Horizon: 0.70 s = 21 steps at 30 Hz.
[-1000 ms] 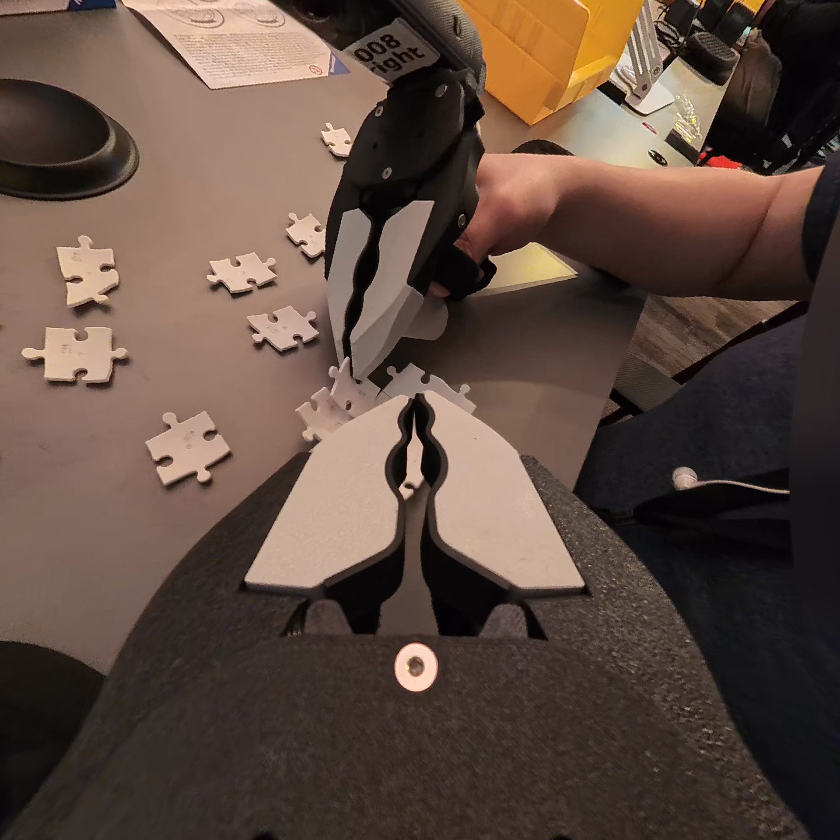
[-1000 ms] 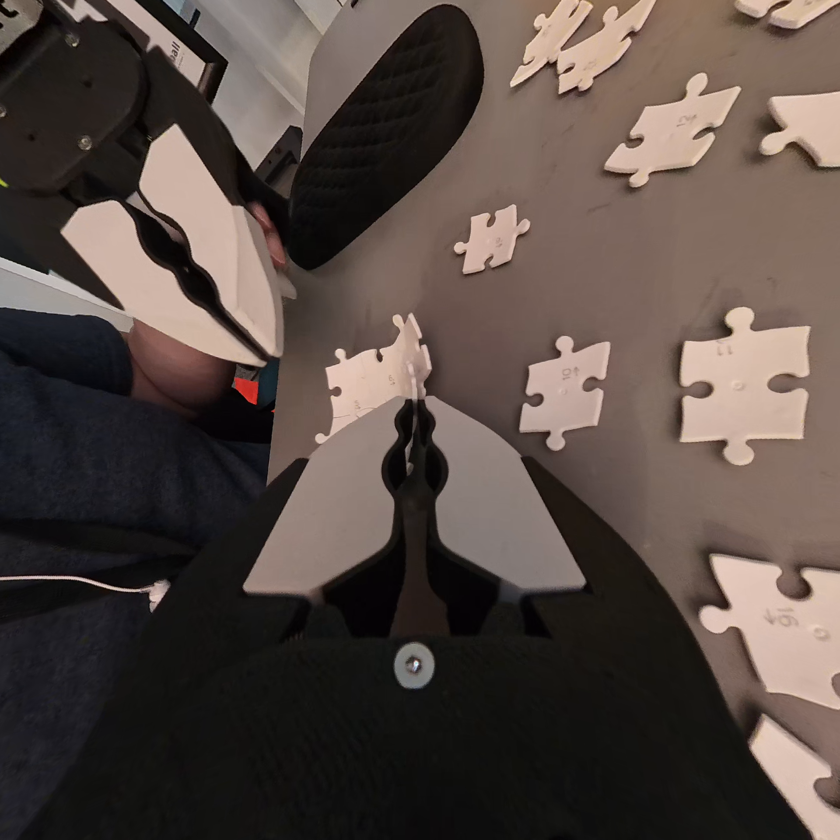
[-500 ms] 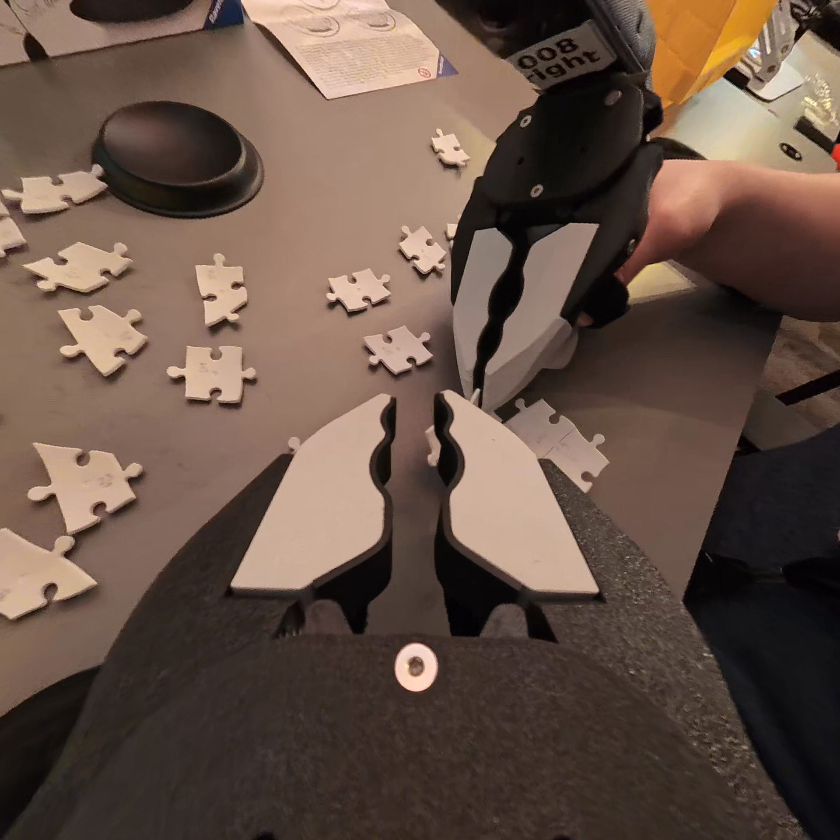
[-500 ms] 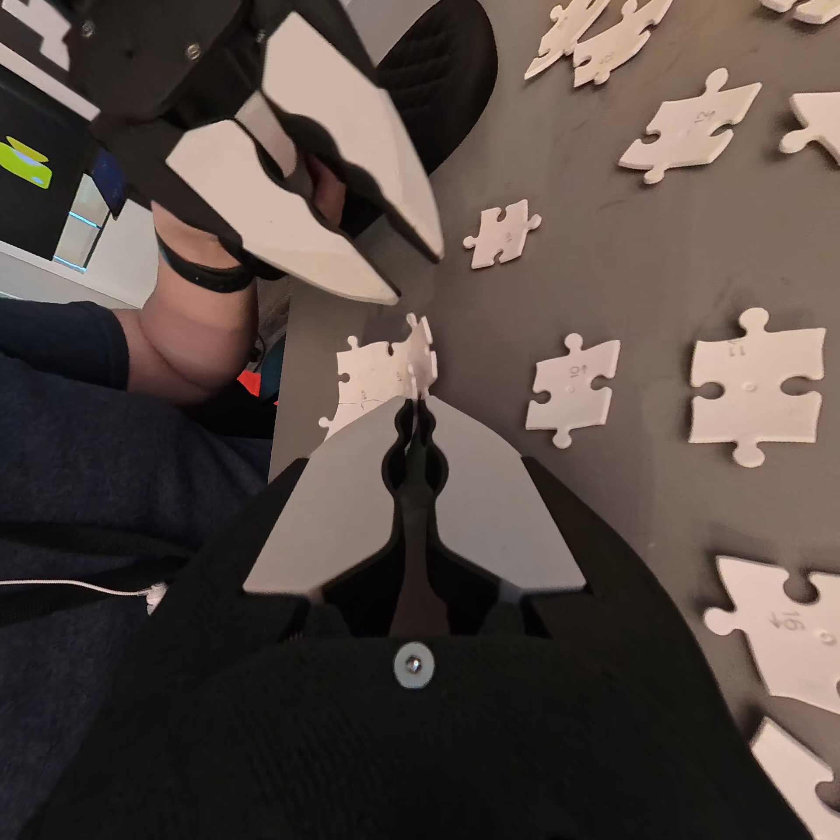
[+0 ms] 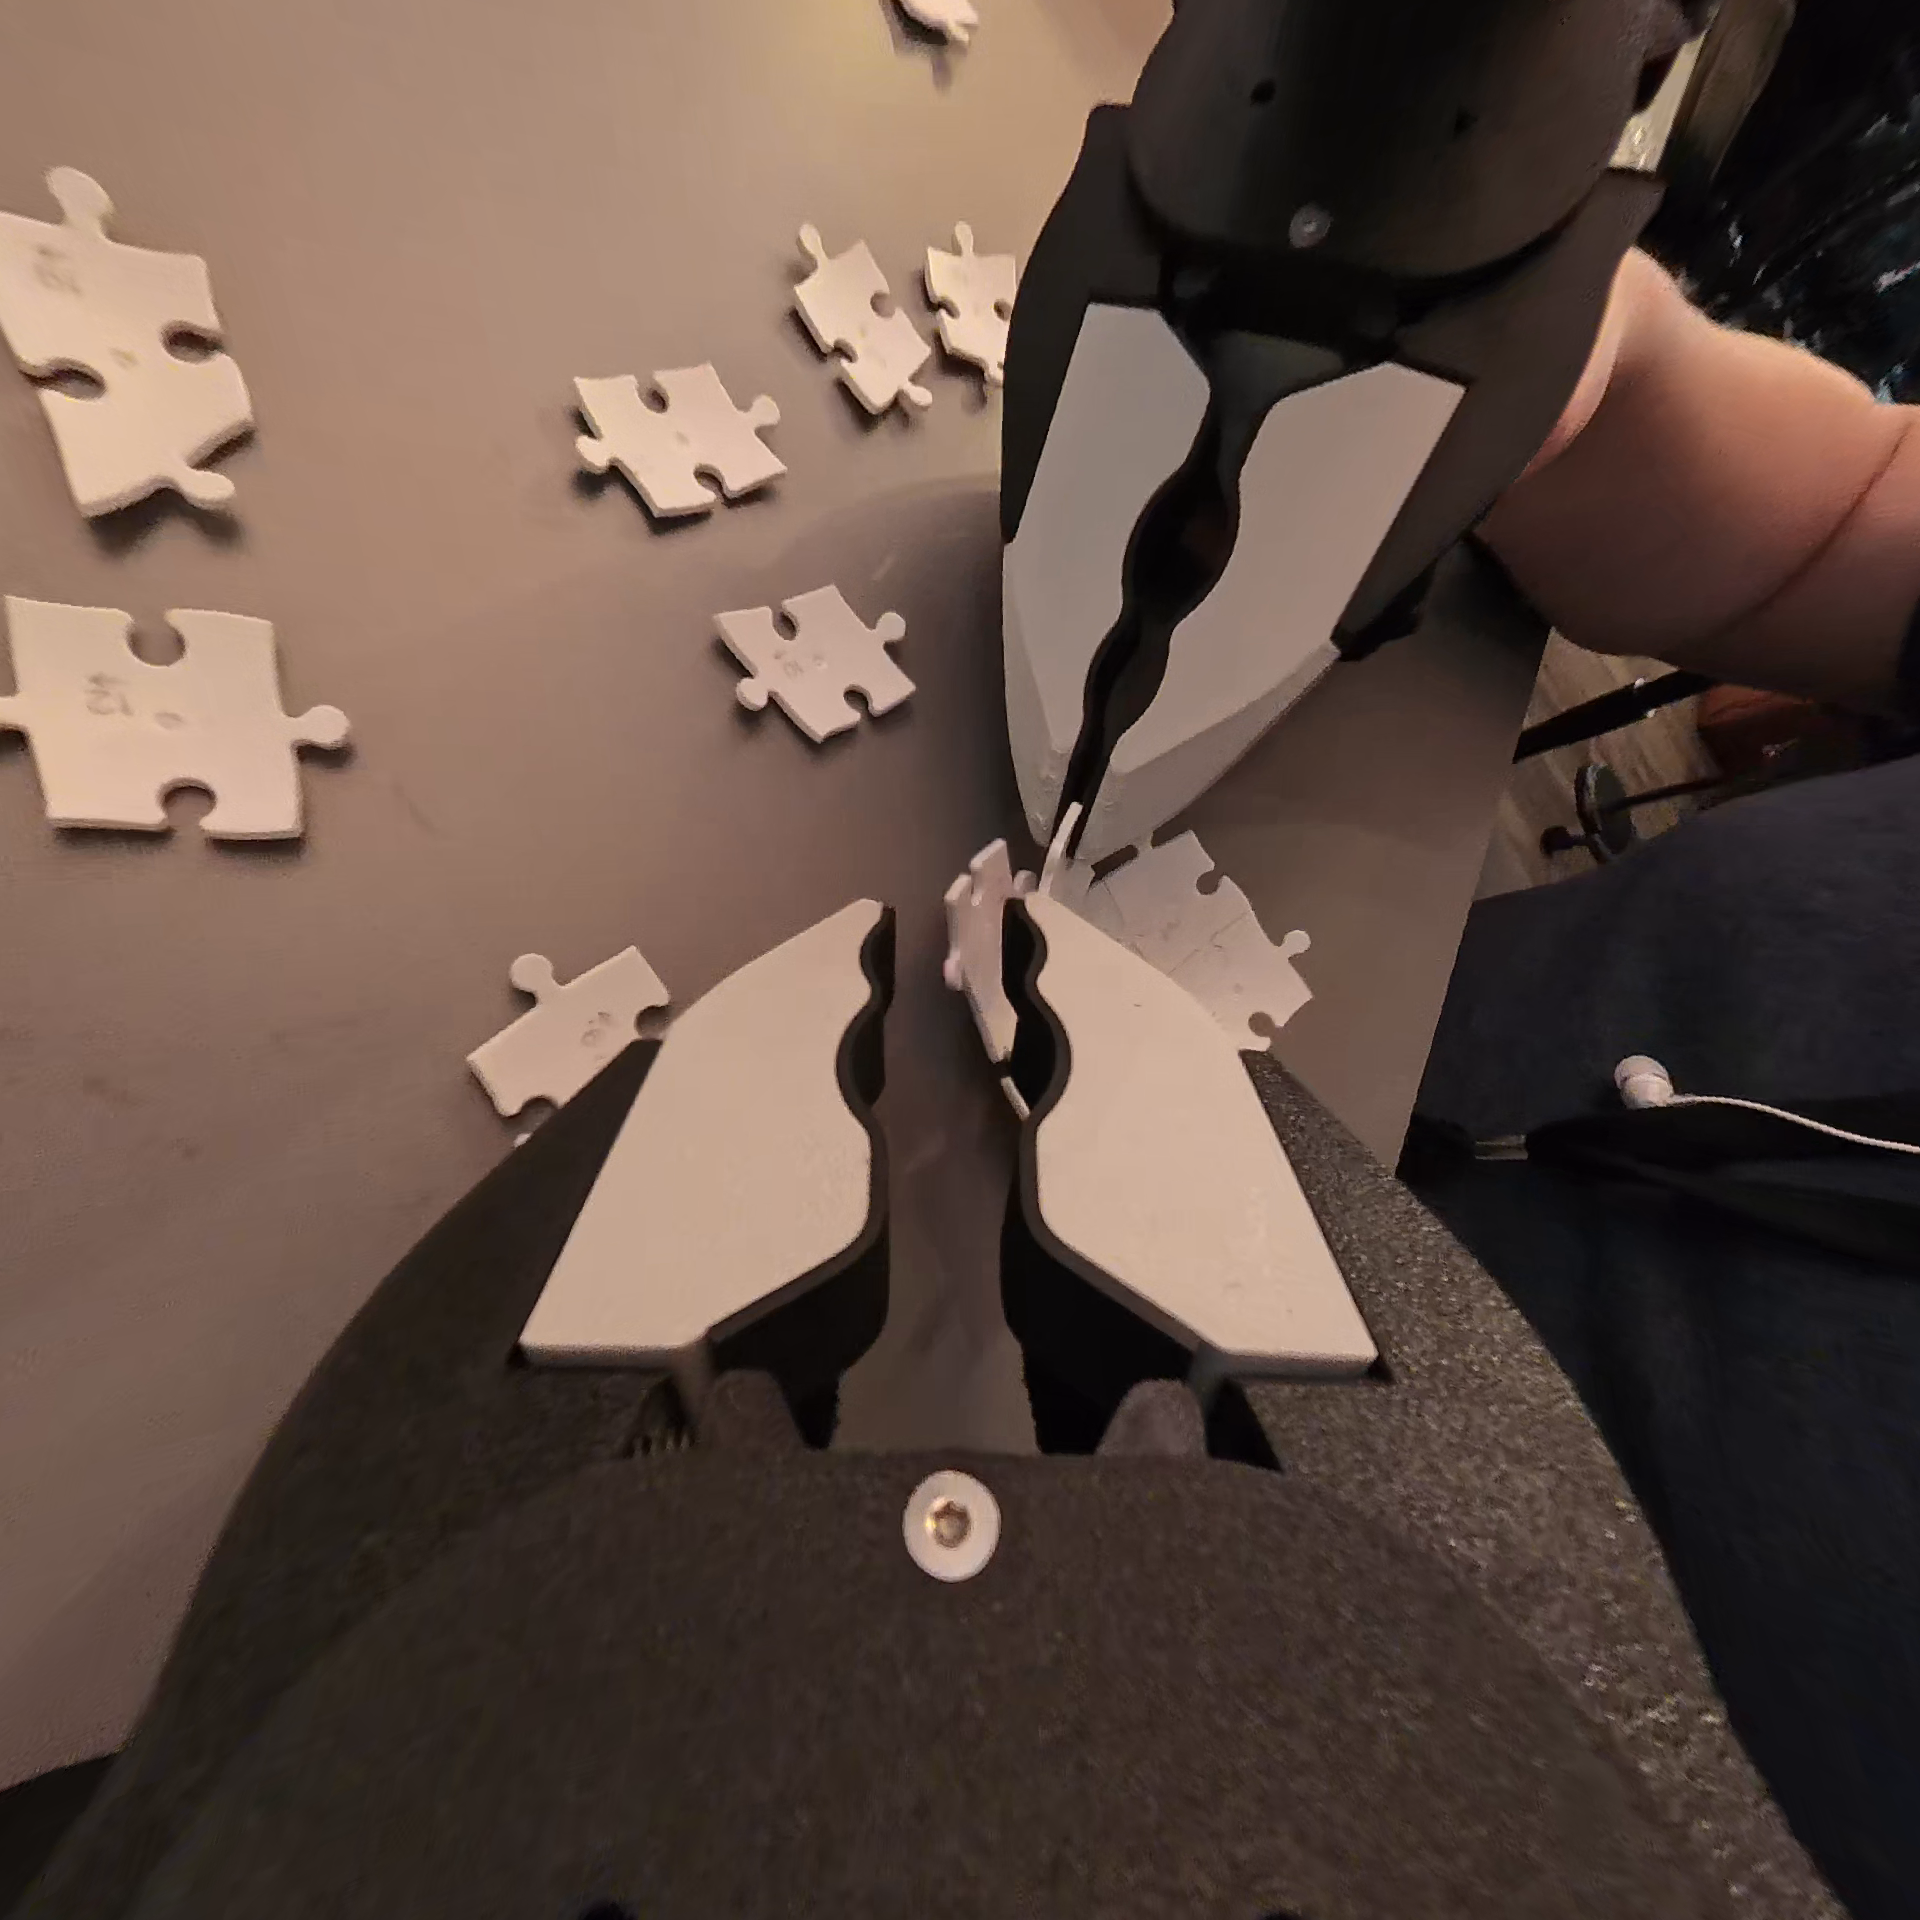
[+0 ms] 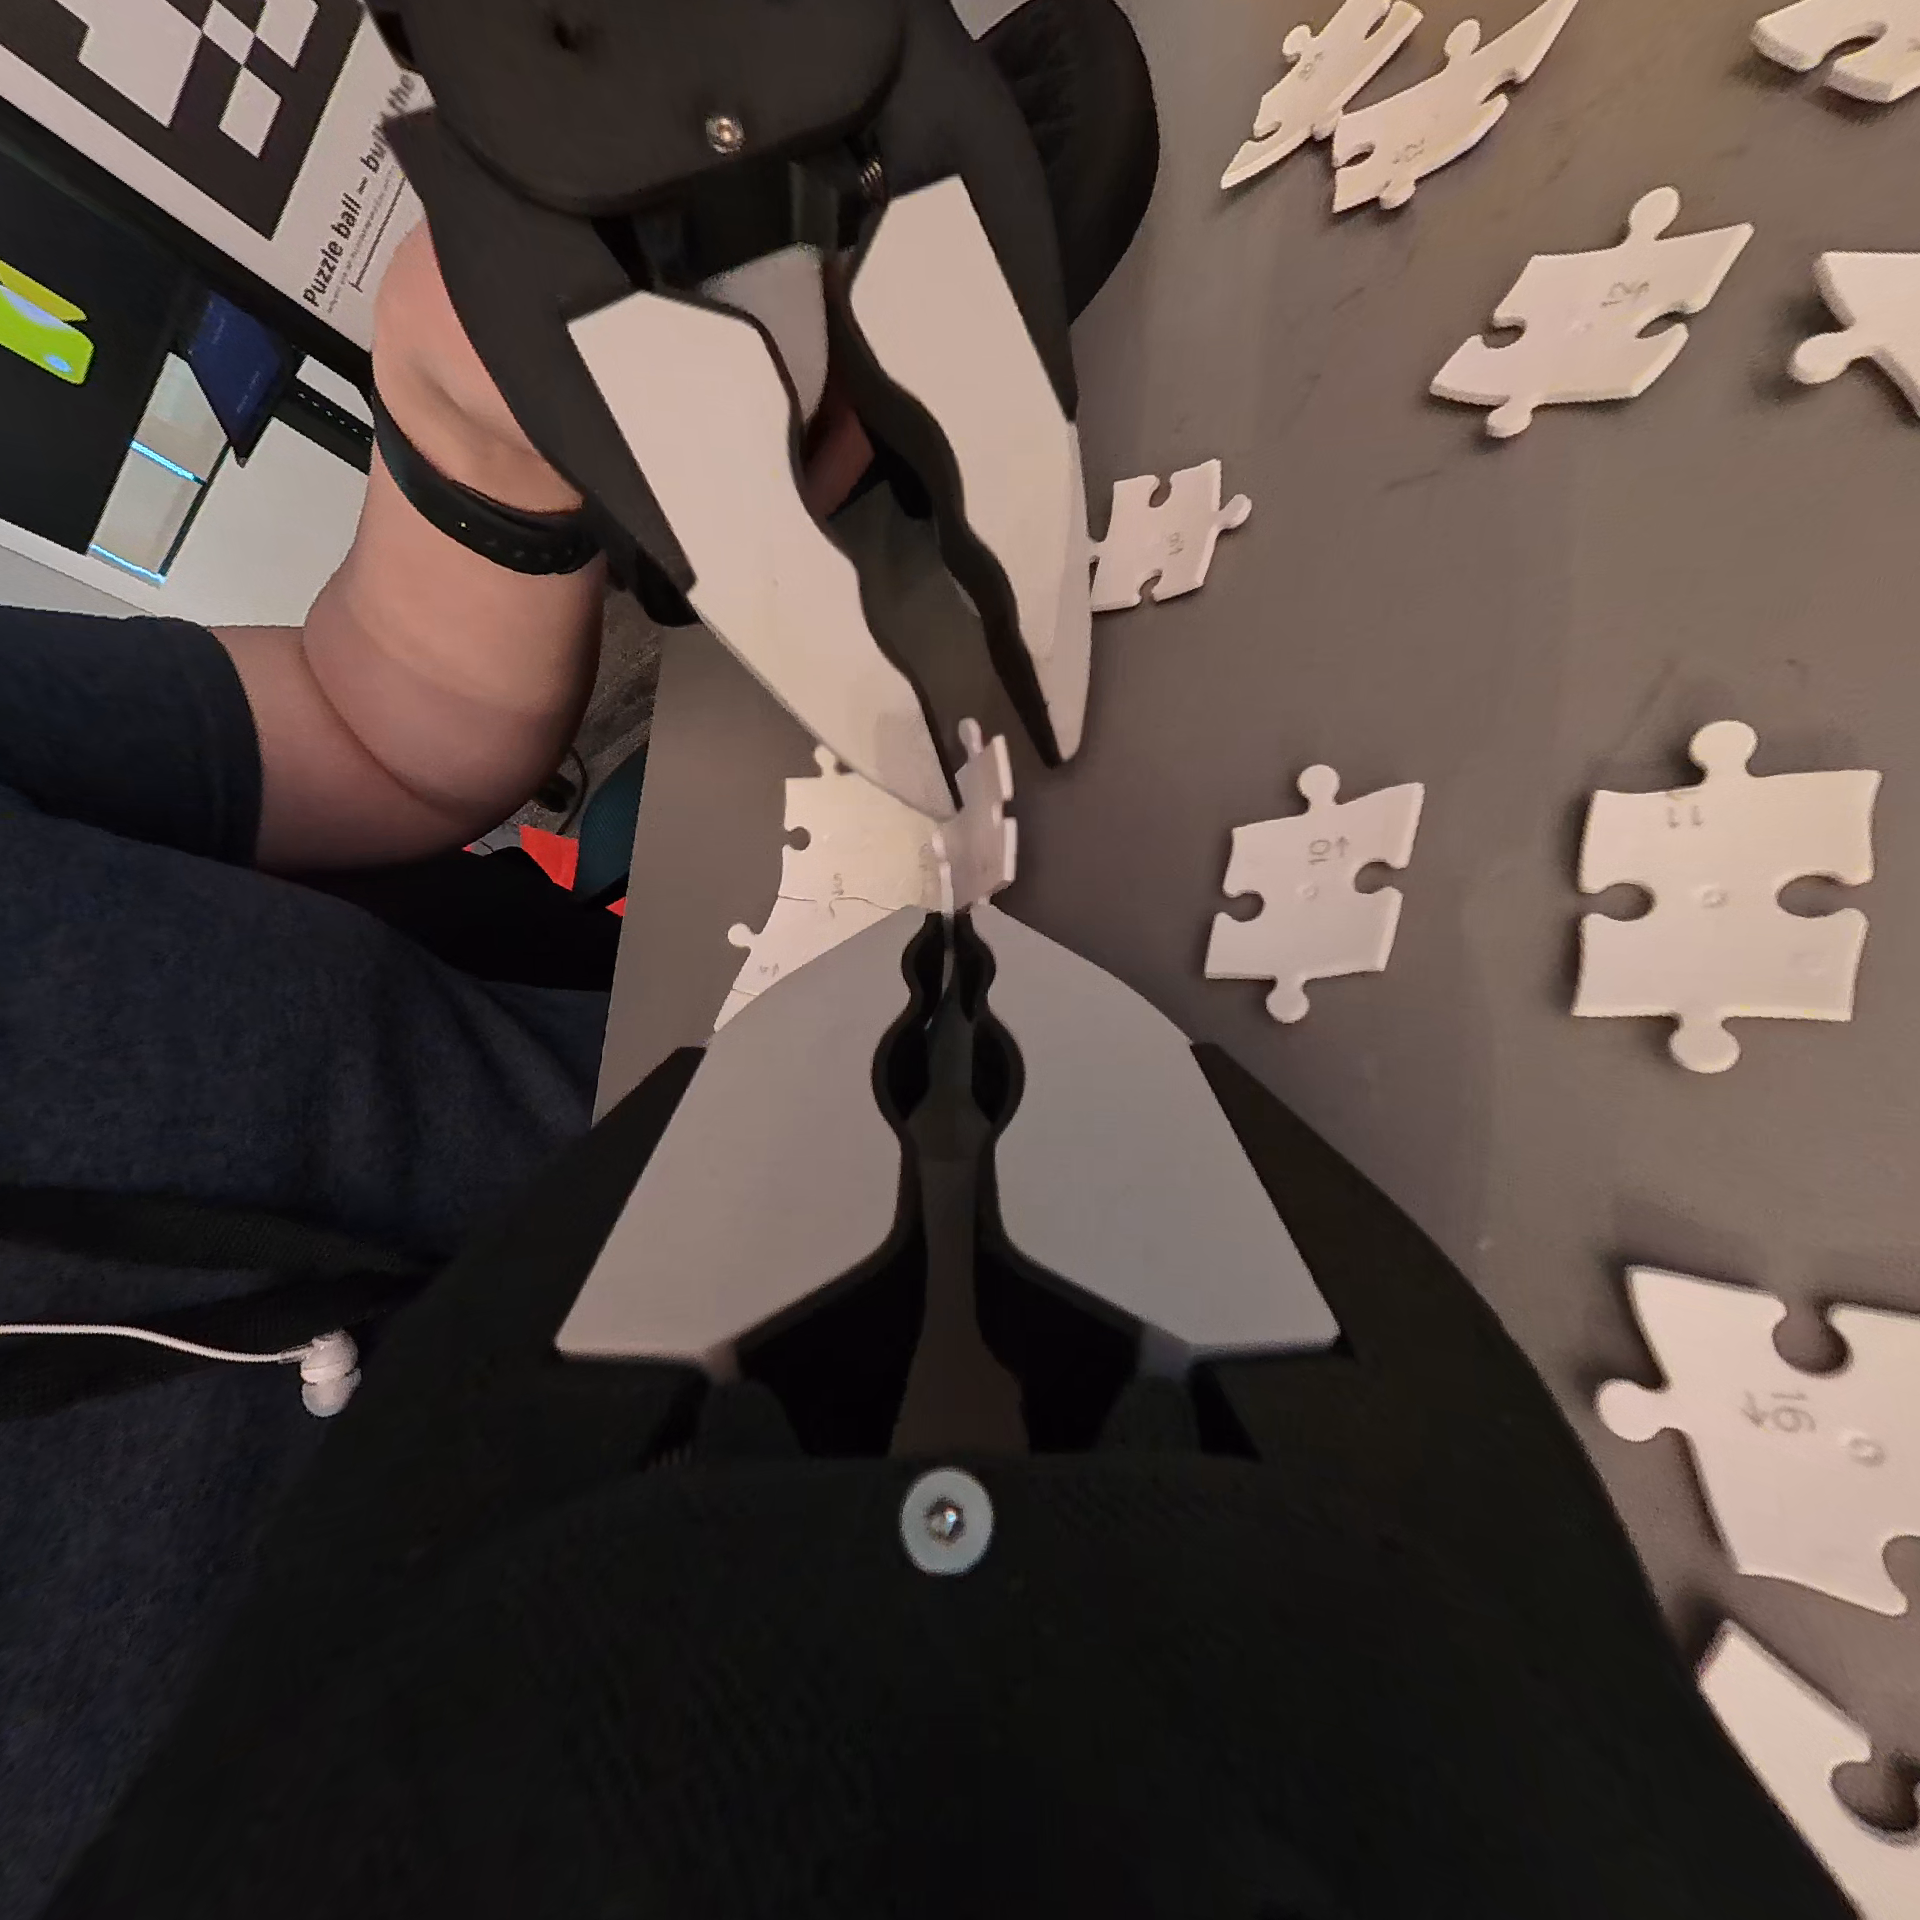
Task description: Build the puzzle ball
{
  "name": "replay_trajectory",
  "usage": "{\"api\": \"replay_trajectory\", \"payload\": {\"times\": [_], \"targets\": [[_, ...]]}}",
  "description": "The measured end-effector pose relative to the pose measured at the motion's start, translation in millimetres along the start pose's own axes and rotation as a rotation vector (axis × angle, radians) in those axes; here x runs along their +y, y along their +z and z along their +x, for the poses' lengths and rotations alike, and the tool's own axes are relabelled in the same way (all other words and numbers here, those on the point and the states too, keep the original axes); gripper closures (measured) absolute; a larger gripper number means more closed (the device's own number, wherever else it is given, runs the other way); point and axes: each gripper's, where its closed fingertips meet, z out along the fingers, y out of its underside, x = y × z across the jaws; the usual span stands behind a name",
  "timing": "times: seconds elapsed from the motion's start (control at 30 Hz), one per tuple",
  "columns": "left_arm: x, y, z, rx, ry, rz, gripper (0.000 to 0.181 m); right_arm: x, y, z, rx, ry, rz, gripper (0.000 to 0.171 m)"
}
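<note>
Joining a curved white puzzle piece to the small started cluster at the table's near edge.

The right claw (image 6: pixel 951 920) pinches the thin white plastic puzzle piece (image 6: pixel 982 821) on edge, against the flat white cluster of joined pieces (image 5: pixel 1195 935) lying on the grey table (image 5: pixel 468 810). The left claw (image 5: pixel 940 914) is spread around that piece, gripping nothing. Next, I judge, it must steady the piece while tabs seat. Loose white numbered pieces (image 6: pixel 1314 894) lie scattered well apart; the ball is barely begun.

Grey table (image 5: pixel 499 790), dim warm light
</note>
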Motion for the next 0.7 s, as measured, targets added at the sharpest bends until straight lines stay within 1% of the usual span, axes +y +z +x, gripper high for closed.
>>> {"api": "replay_trajectory", "payload": {"times": [0.07, 0.13, 0.23, 0.33, 0.47, 0.6, 0.7], "targets": [[1.7, 3.8, 0.4, -0.003, 0.016, -0.024, 0.166, 0.2, -0.3, 0.1, 0.001, -0.005, 0.000, 0.168], [3.5, 6.3, 1.0, 0.007, 0.011, -0.041, 0.174, -0.1, -0.5, 0.3, 0.004, -0.007, 0.003, 0.168], [2.8, 5.8, 1.9, 0.014, -0.012, -0.035, 0.175, -2.1, -2.7, 2.1, 0.014, 0.003, 0.019, 0.168], [3.3, 2.0, 1.5, -0.012, -0.028, -0.019, 0.176, -5.9, -6.9, 5.9, 0.023, 0.052, 0.055, 0.168], [5.2, -2.9, 0.8, -0.049, -0.067, 0.012, 0.176, -9.8, -7.7, 3.0, -0.017, 0.133, 0.095, 0.168], [6.5, -6.8, -1.0, -0.080, -0.110, 0.044, 0.177, -6.9, -4.3, 5.7, -0.009, 0.166, 0.085, 0.168], [6.3, -7.8, 0.4, -0.082, -0.112, 0.061, 0.177, -6.6, -2.3, 4.9, -0.003, 0.147, 0.075, 0.168]]}}
